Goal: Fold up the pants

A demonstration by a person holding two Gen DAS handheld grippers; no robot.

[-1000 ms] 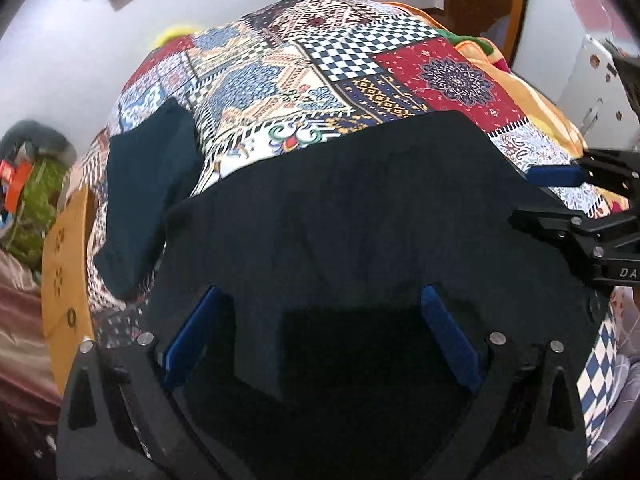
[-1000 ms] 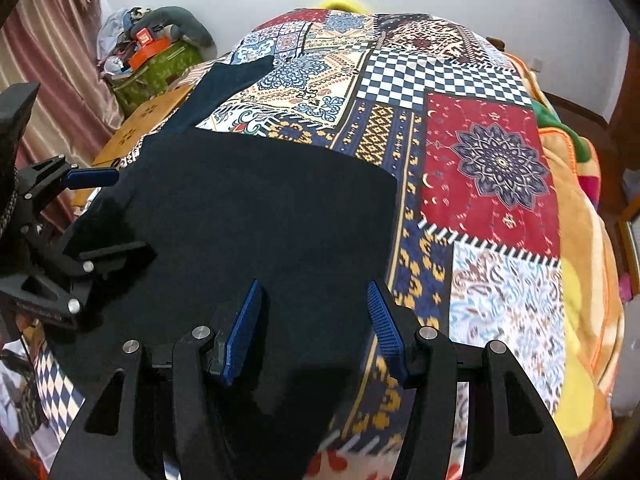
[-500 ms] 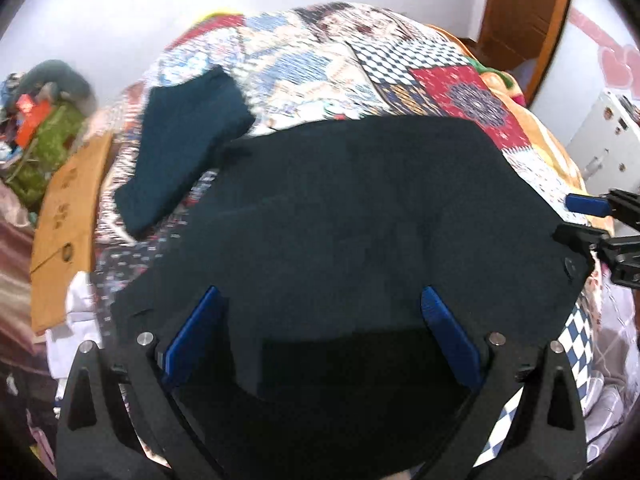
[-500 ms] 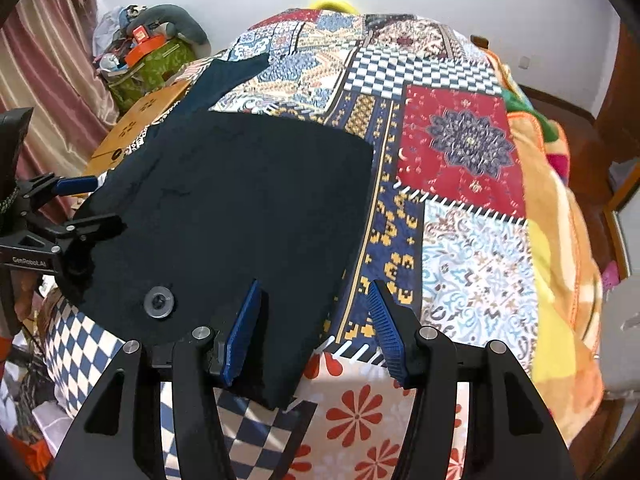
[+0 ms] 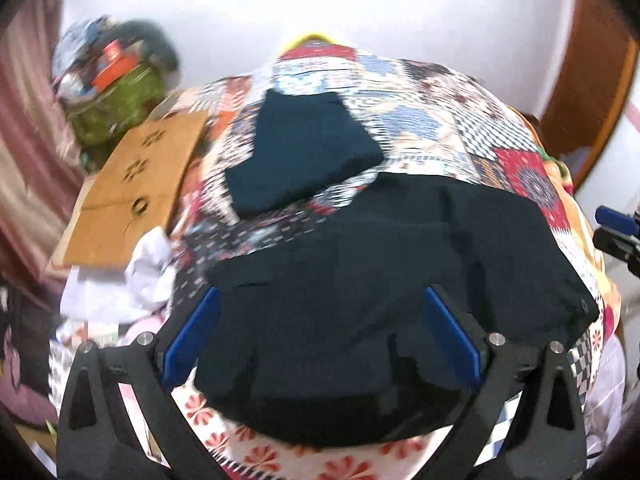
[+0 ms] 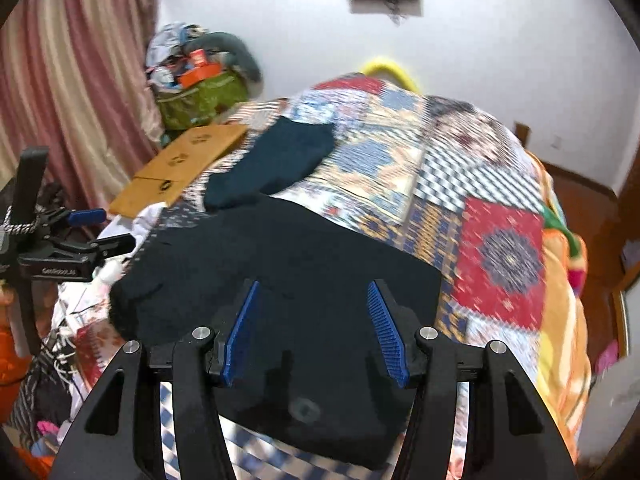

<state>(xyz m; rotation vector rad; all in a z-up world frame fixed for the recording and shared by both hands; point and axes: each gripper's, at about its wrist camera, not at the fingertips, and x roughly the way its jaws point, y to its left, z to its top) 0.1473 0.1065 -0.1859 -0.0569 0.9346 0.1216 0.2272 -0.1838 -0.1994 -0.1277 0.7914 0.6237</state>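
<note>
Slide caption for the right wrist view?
Open right gripper above folded black pants on a patchwork bedspread, left gripper alongside.

Two dark garments – black pants (image 5: 400,280), one folded teal piece (image 5: 304,152) – two grippers, perhaps one cardboard sheet (image 5: 132,192).

The pants (image 5: 380,280) lie on the bed (image 5: 460,120), at the frame's lower centre. A folded garment (image 5: 304,160) lies behind them, upper centre. A cardboard sheet (image 5: 136,184) sits at left.
</note>
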